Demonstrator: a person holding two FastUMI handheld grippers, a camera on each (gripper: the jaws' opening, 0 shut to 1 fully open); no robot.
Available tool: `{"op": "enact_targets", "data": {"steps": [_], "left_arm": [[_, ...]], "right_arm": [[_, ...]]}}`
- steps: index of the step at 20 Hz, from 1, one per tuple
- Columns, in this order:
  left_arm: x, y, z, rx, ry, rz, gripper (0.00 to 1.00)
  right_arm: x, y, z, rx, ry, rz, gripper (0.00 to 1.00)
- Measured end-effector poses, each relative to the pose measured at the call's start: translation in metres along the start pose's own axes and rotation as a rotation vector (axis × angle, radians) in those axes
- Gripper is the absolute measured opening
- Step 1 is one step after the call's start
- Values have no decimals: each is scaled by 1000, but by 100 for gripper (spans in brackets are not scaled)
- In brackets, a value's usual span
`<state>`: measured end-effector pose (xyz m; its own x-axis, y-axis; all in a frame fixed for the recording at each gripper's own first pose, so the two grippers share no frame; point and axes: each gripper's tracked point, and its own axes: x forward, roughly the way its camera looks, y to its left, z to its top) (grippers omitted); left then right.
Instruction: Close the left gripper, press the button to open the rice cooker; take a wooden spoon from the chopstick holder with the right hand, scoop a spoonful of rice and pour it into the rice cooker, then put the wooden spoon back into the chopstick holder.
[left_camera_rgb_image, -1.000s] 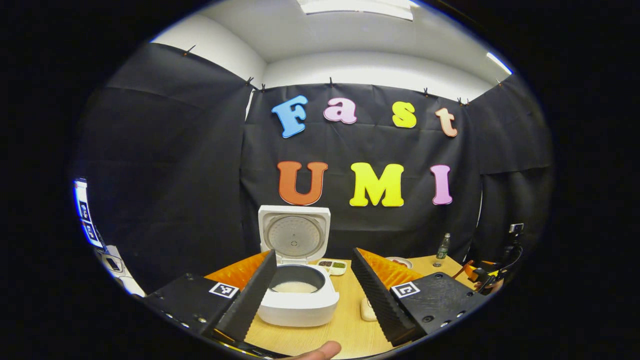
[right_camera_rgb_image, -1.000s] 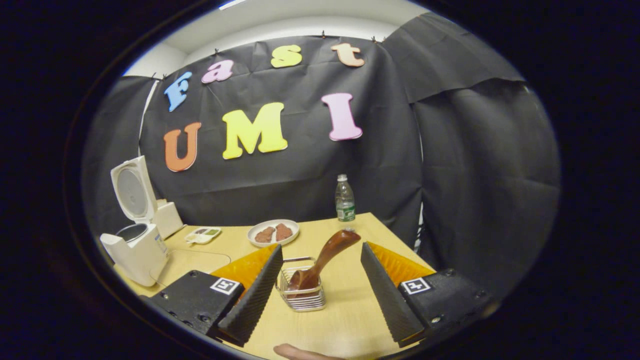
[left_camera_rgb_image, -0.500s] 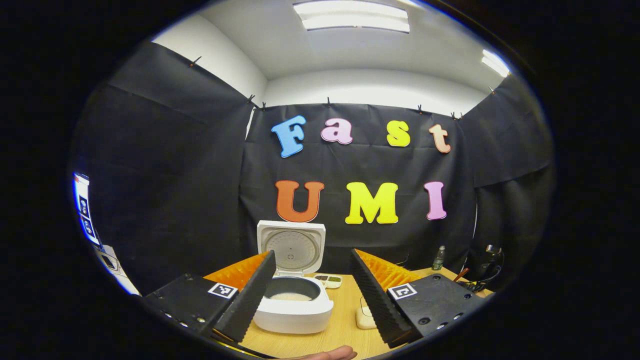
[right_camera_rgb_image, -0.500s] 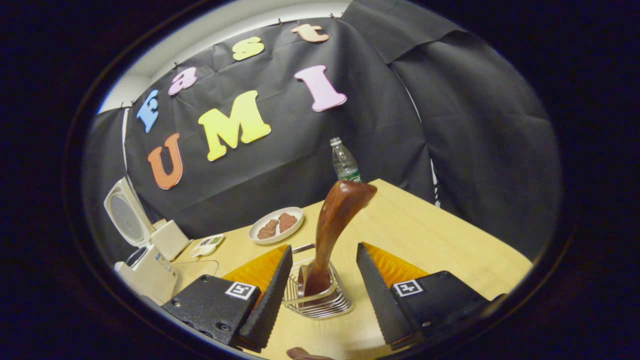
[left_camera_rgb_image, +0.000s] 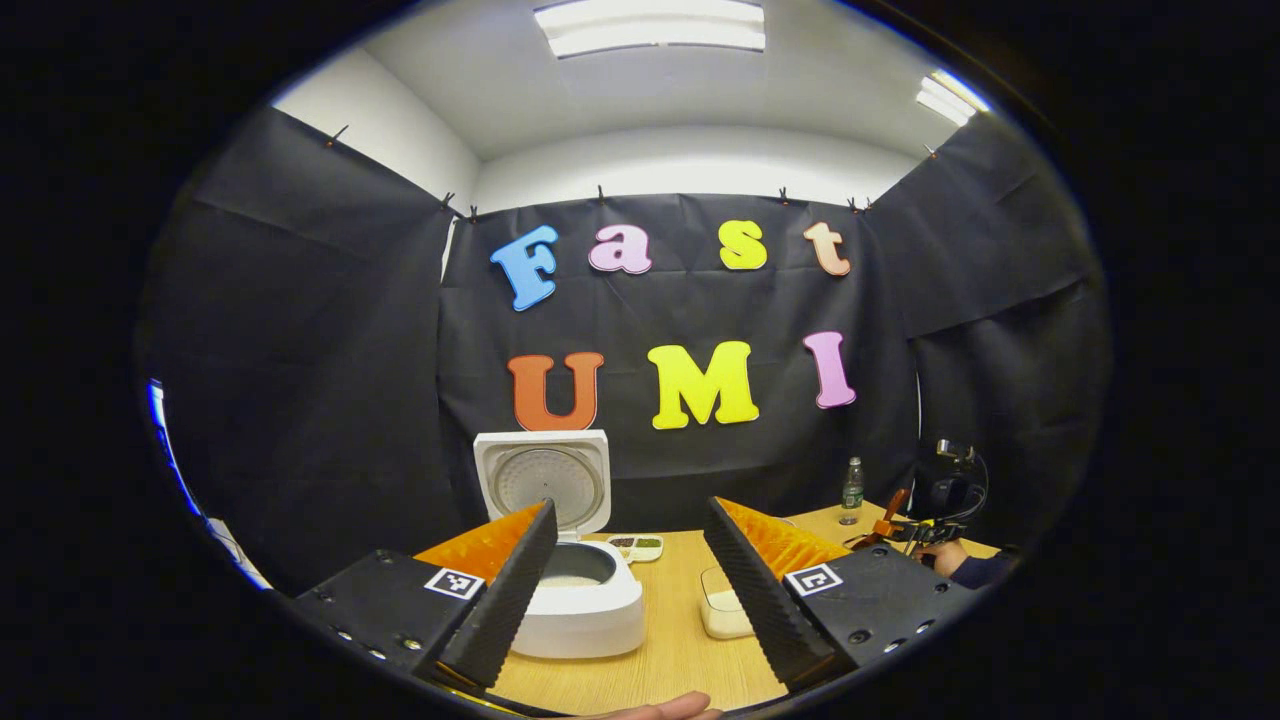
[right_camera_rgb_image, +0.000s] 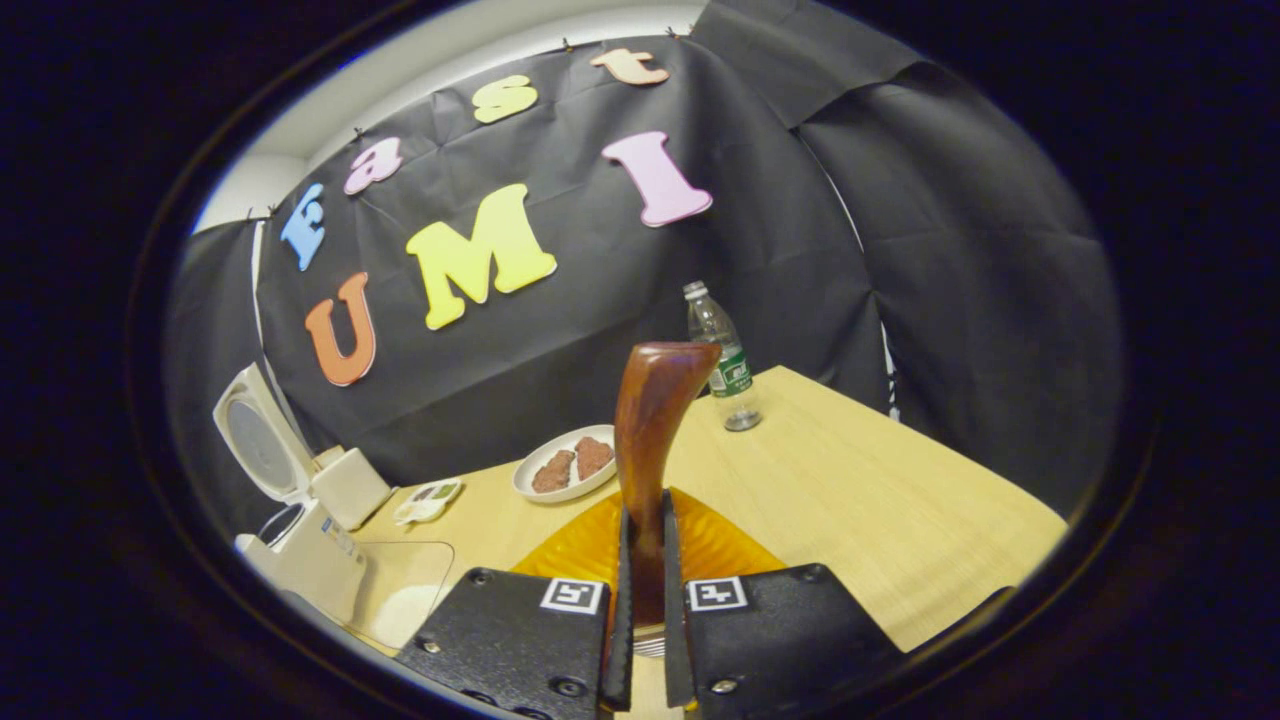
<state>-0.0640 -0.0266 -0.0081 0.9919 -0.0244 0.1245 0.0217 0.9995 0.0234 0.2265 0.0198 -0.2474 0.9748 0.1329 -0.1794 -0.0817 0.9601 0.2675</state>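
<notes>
**Right gripper clamps the spoon handle**

The right gripper (right_camera_rgb_image: 641, 600) is closed narrow, both fingers pressing the handle of the wooden spoon (right_camera_rgb_image: 650, 420), which stands upright between them. The chopstick holder (right_camera_rgb_image: 650, 640) is just below, mostly hidden. The left gripper (left_camera_rgb_image: 630, 585) is spread wide and holds nothing. Ahead of it on the surface (left_camera_rgb_image: 680, 650) stands the rice cooker (left_camera_rgb_image: 585, 600), lid up, white rice inside its pot.

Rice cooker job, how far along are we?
Done: the cooker stands with its lid up. In hand: the right tool is shut on the spoon, which still sits in the holder. Left: lift it out, scoop rice, pour it into the cooker, return the spoon.
</notes>
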Motion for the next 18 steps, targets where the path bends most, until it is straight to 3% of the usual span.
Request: {"op": "enact_targets", "data": {"steps": [7,11,18], "left_arm": [[-9,28,13,34,-91,75,93],[-6,35,-4,9,-39,87,94],[-5,48,-17,23,-2,115,94]], "right_arm": [[-34,43,51,-132,-99,44,18],[-55,71,74,-182,-188,32,17],[-66,135,61,-197,-171,134,18]]}}
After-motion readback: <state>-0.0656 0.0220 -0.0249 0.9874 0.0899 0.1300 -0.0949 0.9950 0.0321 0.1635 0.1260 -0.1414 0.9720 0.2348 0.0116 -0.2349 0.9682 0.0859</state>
